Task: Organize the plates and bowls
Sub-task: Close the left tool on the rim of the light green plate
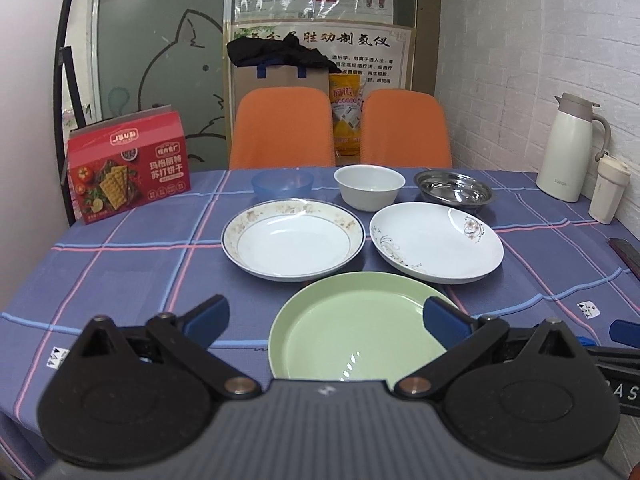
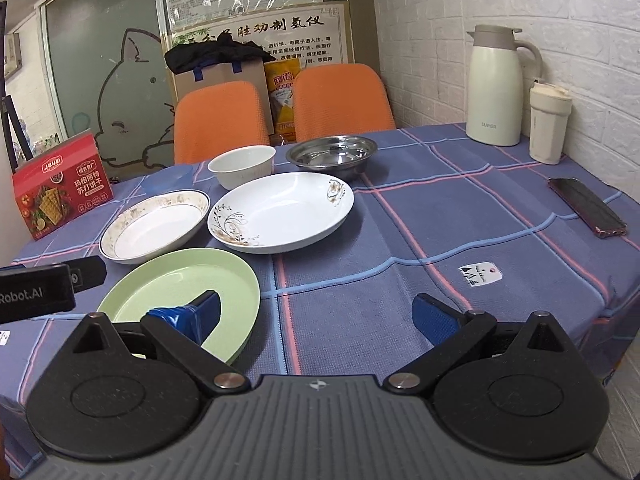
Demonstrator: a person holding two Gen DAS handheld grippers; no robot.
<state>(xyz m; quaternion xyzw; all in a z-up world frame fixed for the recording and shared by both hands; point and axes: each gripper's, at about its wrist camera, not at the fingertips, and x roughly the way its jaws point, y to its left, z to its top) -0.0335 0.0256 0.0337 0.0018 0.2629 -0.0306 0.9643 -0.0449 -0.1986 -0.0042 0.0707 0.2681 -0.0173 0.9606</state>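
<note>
blue checked cloth covers the tabletop (image 1: 120, 264), set against a white brick wall (image 1: 520, 60) with two orange chairs (image 1: 282, 128) at the far edge. the green plate (image 1: 356, 328) lies near the near edge, between the wide-spread jaws of the left gripper (image 1: 326, 318); the right gripper (image 2: 316, 316) is spread wide, its left finger (image 2: 200, 316) over the plate's rim.

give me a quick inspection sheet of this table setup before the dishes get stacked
surface: checked blue tablecloth, flat.
job's things: green plate, two white plates, blue bowl, white bowl, steel bowl; all separate, none stacked.
clutter: cracker box, thermos, cup, phone.
grippers: left gripper and right gripper open, empty.
cables: nothing seen.
surroundings: two orange chairs, white brick wall.
</note>
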